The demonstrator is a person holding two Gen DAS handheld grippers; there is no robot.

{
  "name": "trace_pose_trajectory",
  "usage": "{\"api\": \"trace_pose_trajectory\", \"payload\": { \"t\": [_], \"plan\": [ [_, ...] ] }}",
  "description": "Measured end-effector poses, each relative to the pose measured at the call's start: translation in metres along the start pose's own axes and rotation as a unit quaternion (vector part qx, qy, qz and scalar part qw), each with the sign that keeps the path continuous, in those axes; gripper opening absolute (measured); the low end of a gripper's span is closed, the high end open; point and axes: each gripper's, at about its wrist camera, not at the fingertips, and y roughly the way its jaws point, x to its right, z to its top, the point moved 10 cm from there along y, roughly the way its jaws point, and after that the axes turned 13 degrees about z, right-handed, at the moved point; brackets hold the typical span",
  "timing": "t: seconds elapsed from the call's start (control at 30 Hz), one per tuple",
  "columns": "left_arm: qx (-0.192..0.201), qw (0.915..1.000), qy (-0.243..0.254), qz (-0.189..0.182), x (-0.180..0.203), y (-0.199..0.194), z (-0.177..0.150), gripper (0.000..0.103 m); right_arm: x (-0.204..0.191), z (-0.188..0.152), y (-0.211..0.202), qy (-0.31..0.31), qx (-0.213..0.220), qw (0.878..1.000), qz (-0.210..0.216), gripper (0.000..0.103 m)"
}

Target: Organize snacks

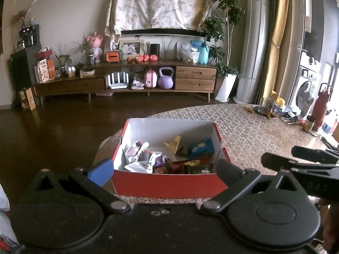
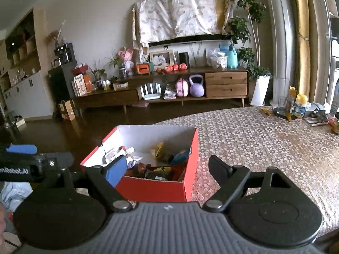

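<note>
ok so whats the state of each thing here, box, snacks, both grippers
red box: open-topped, upright on the table
snacks: loosely piled inside the box, none held
left gripper: open, empty, fingers either side of the box's near wall
right gripper: open, empty, hovering by the box's near right corner

two hand-held grippers of black plastic: the left gripper (image 1: 164, 170) carries one blue-padded finger (image 1: 101, 171) and one black finger (image 1: 229, 170), swung on arms with silver pivot screws from two round black housings. the right gripper (image 2: 167, 170) is built alike, with a ribbed grey body (image 2: 169, 224). white mirrored lettering marks the left unit's side (image 2: 13, 171).
</note>
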Motion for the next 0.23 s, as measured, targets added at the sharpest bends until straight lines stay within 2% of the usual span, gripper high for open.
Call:
{"api": "trace_pose_trajectory", "payload": {
  "t": [0.23],
  "plan": [
    [-0.009, 0.9999, -0.004, -0.005, 0.0007, 0.0013, 0.0001, 0.103, 0.0029, -0.0034, 0.0062, 0.009, -0.015, 1.0, 0.001, 0.085]
  ]
}}
